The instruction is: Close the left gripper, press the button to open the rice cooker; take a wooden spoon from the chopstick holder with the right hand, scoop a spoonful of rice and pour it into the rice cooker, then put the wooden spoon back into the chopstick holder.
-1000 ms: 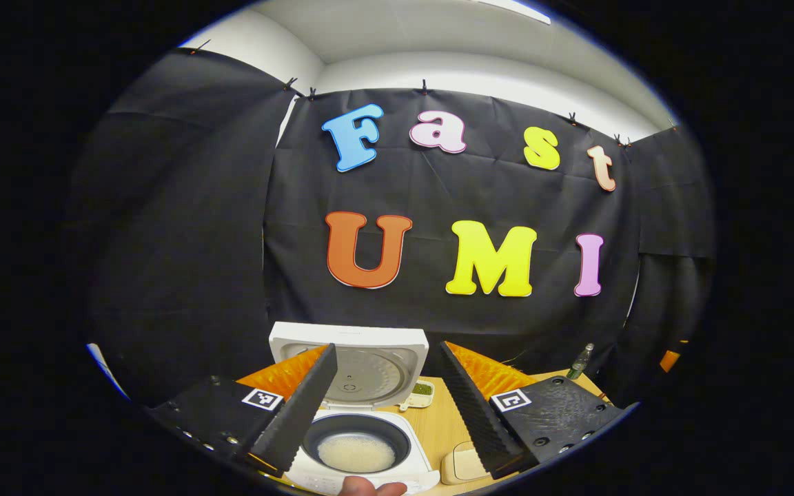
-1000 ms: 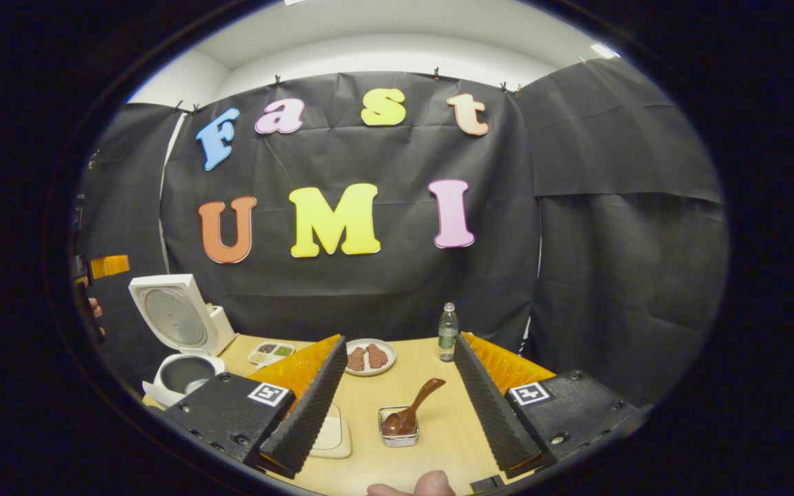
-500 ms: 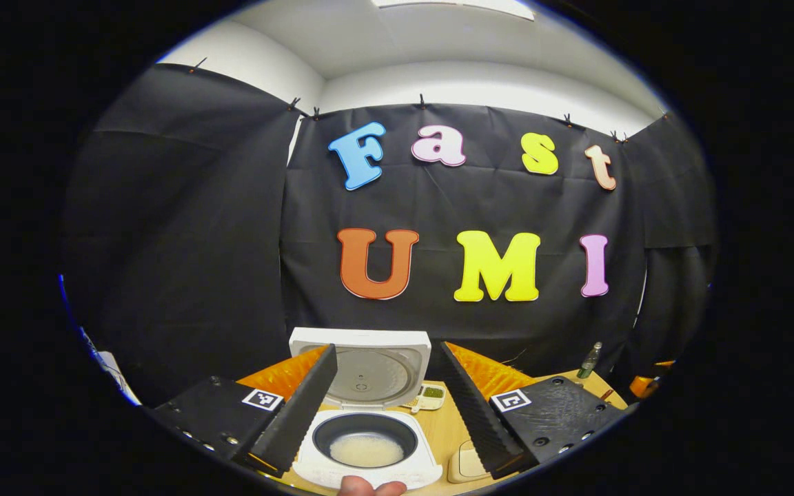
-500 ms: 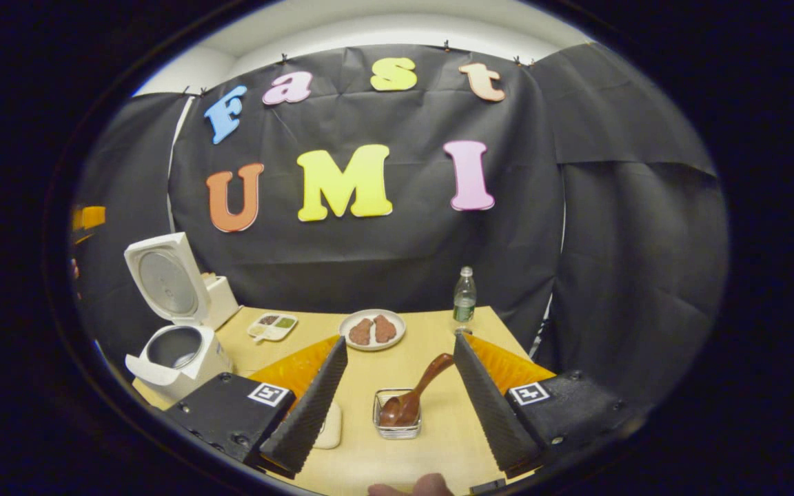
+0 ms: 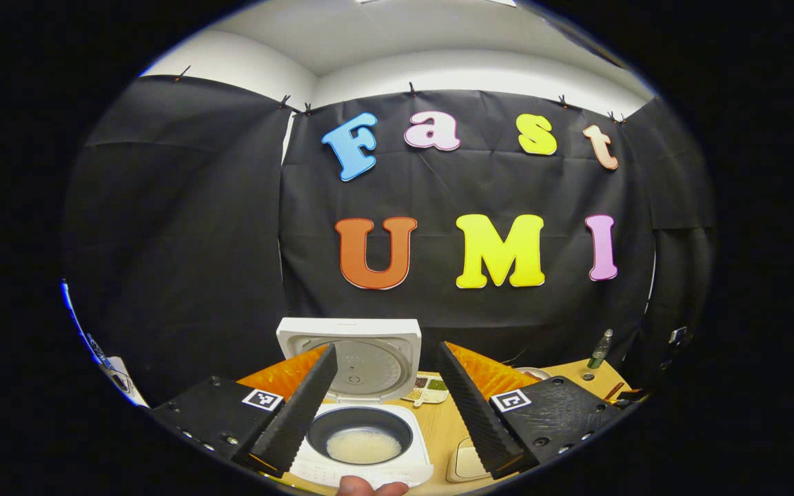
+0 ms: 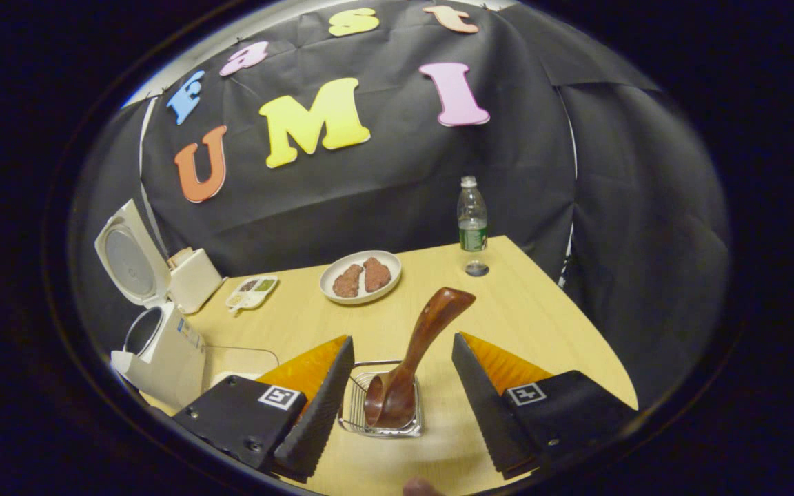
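Right gripper (image 6: pixel 400 372) nearer wooden spoon (image 6: pixel 411 358) than before, fingers apart; left gripper (image 5: pixel 383 406) likewise agape.

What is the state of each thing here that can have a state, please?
rice cooker: lid up, open, white rice in the pot
wooden spoon: standing tilted in the chopstick holder, not gripped
chopstick holder: upright on the table
left gripper: open
right gripper: open, one finger on each side of the holder
bottle: upright, cap on
plate: holds two brown pieces
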Demonstrator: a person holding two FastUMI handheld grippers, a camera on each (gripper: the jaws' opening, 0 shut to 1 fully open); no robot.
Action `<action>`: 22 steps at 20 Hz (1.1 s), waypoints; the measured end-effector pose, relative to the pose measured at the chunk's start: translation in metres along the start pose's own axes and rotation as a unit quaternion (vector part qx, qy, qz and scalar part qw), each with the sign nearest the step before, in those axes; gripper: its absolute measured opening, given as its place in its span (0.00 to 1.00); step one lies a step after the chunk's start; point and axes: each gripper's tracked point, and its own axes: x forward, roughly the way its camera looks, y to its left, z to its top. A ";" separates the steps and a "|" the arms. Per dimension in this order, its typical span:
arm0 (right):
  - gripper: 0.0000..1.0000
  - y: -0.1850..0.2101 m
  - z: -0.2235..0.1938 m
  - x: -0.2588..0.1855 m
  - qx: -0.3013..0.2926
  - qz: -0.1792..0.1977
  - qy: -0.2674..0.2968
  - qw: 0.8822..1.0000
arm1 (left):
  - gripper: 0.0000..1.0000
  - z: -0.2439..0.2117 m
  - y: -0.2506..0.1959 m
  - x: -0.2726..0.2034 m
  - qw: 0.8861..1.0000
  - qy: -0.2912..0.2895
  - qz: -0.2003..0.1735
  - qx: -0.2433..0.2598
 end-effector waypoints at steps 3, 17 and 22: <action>0.79 -0.002 -0.008 0.026 0.018 0.016 0.022 0.999 | 0.94 -0.010 -0.001 0.000 1.000 0.016 0.008 0.008; 0.19 0.022 0.023 -0.008 0.050 0.007 0.007 0.999 | 0.95 -0.017 0.044 -0.015 0.998 0.031 0.040 -0.022; 0.14 0.065 0.077 -0.059 0.006 -0.011 -0.055 0.998 | 0.95 -0.005 0.069 -0.018 0.999 0.010 0.025 -0.032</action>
